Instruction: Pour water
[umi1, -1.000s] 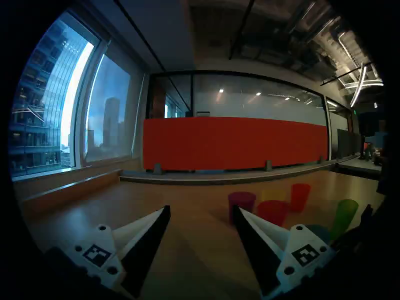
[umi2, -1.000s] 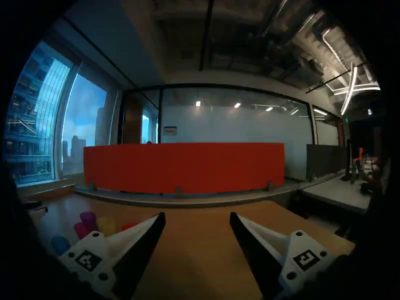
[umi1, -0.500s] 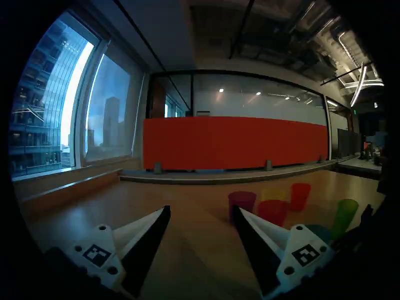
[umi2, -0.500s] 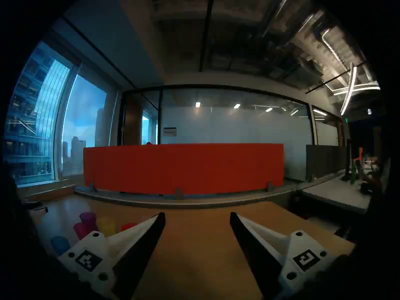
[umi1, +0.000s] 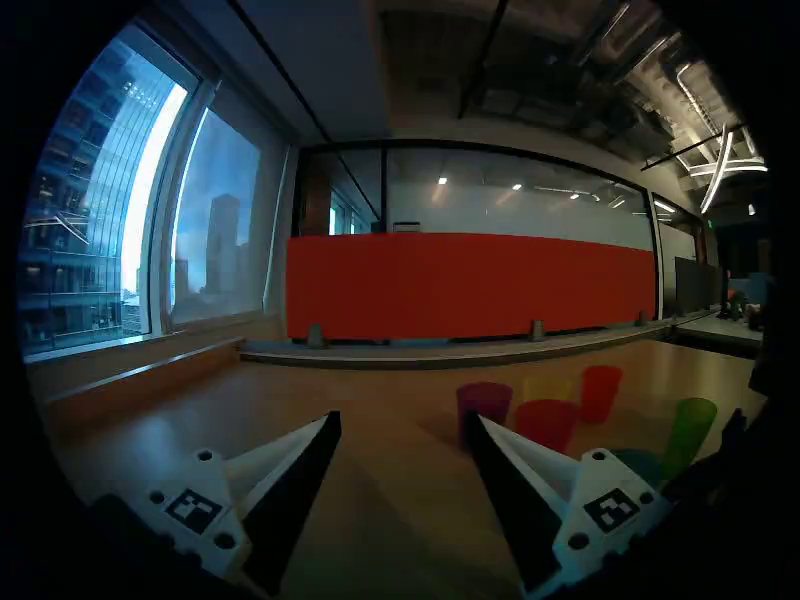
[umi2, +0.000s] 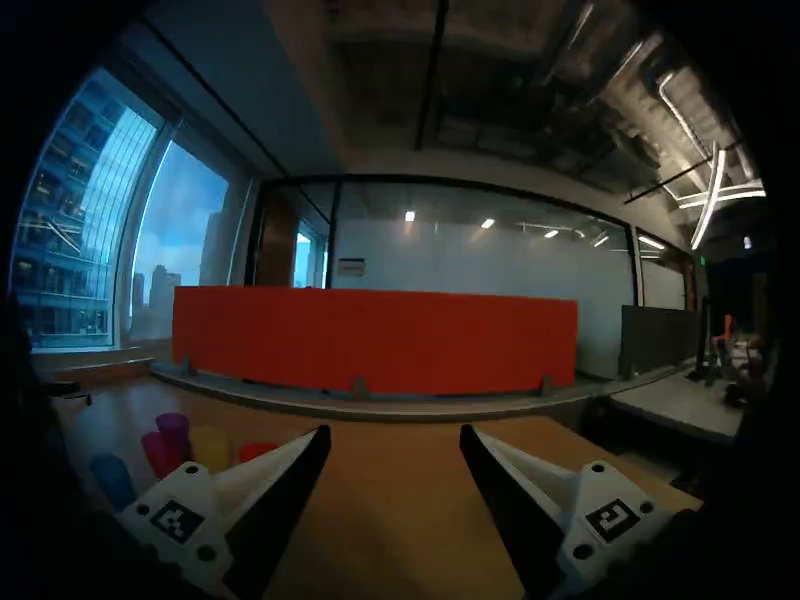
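In the left gripper view, several plastic cups stand on the wooden table right of centre: a purple cup (umi1: 483, 403), a red cup (umi1: 546, 421), a yellow cup (umi1: 545, 387), an orange-red cup (umi1: 600, 391), a green cup (umi1: 689, 432) and a blue cup (umi1: 640, 464) behind the right finger. My left gripper (umi1: 402, 432) is open just short of the purple cup, nothing between its fingers. In the right gripper view the cups sit at far left: purple (umi2: 175, 432), pink (umi2: 155, 452), yellow (umi2: 211, 446), blue (umi2: 111, 478). My right gripper (umi2: 394, 444) is open and empty over bare table.
A long orange divider panel (umi1: 470, 285) runs along the table's far edge (umi1: 440, 352). Tall windows (umi1: 120, 220) line the left side. Another desk (umi2: 680, 395) with clutter stands to the right. The wooden tabletop (umi2: 400, 500) stretches ahead of the right gripper.
The right gripper's view has tilted slightly, so the cups and the divider sit a little higher and further right in it. The left gripper has stayed still.
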